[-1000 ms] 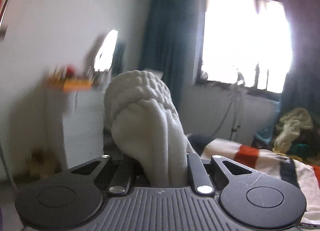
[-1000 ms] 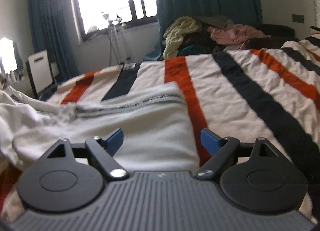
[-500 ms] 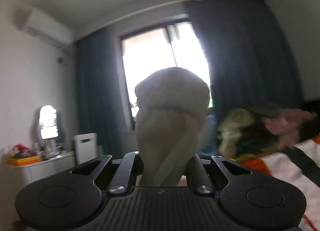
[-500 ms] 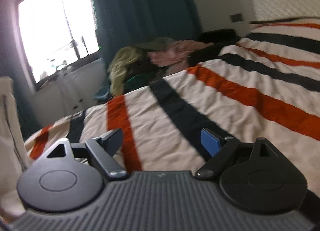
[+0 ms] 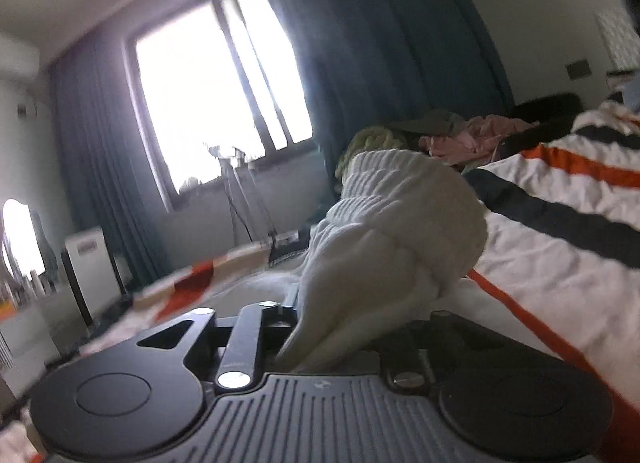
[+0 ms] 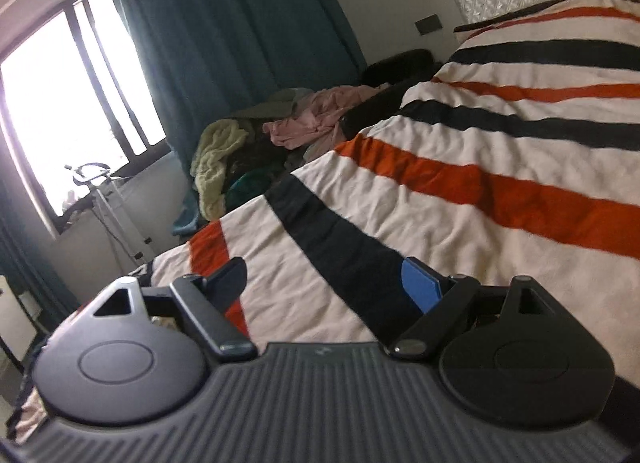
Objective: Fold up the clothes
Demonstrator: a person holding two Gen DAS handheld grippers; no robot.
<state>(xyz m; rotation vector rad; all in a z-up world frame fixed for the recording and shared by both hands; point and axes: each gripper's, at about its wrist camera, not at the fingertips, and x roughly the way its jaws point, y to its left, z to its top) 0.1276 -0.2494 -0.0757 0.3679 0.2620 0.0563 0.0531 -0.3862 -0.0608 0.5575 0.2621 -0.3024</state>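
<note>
My left gripper [image 5: 332, 327] is shut on a bunched white garment with a ribbed cuff [image 5: 400, 231], held above the striped bedspread [image 5: 560, 263]. The garment hides the fingertips. My right gripper [image 6: 324, 283] is open and empty, its blue pads [image 6: 420, 287] wide apart just above the striped bedspread [image 6: 460, 199]. The white garment does not show in the right wrist view.
A pile of clothes, yellow-green and pink [image 6: 280, 131], lies at the bed's far side under dark teal curtains [image 6: 224, 31]. A bright window [image 5: 208, 95] and a stand [image 5: 240, 199] are beyond the bed. A white unit [image 5: 88, 263] stands at left.
My left gripper has swung down and right with the white garment, from facing the wall to facing the bed. My right gripper has turned right, away from the folded white garment, and stays open.
</note>
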